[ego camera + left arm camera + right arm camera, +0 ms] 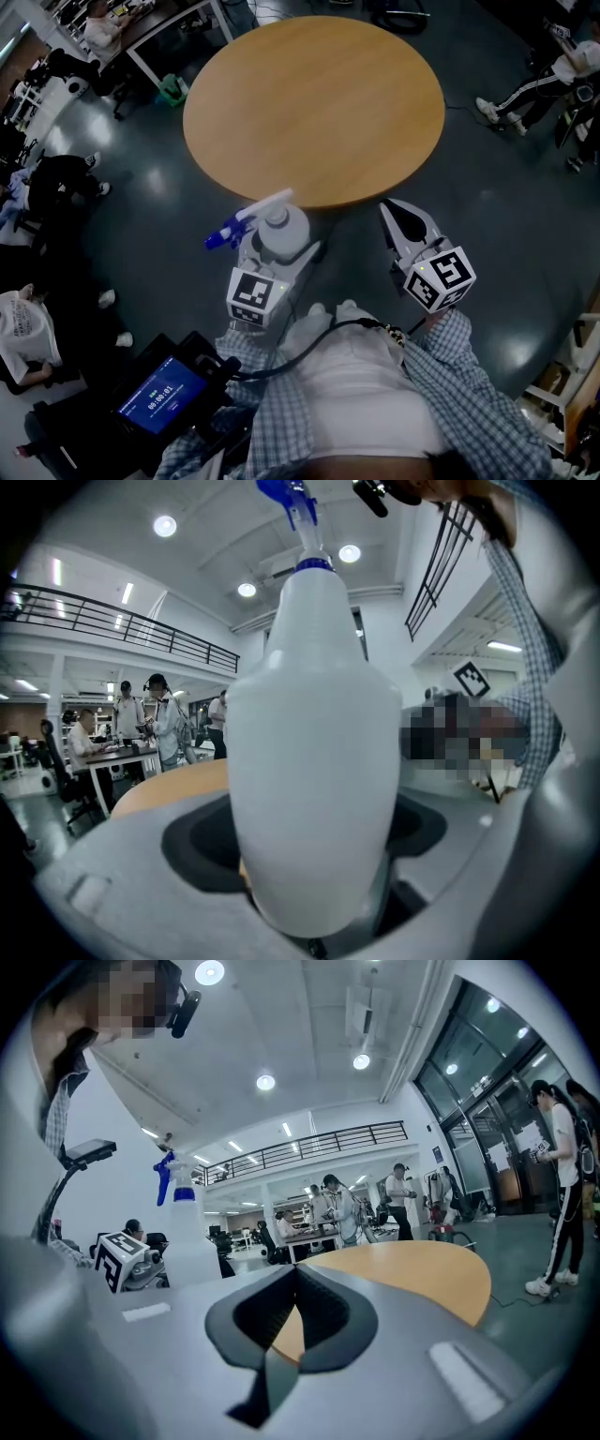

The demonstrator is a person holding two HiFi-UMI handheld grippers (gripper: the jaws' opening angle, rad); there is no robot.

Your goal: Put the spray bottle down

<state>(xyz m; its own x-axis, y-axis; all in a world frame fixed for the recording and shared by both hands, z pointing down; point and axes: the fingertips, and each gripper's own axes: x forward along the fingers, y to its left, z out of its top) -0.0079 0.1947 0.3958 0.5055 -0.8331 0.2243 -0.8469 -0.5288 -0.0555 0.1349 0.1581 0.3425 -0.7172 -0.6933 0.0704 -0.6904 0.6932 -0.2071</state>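
Your left hand-held gripper (284, 251) is clamped on the white spray bottle (281, 228), held upright just off the near edge of the round bench (314, 94). Your right hand-held gripper (405, 225), also near that edge, has its jaws together and empty.

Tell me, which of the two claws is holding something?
The left gripper: its jaws clamp the white spray bottle; the right gripper is shut, empty.
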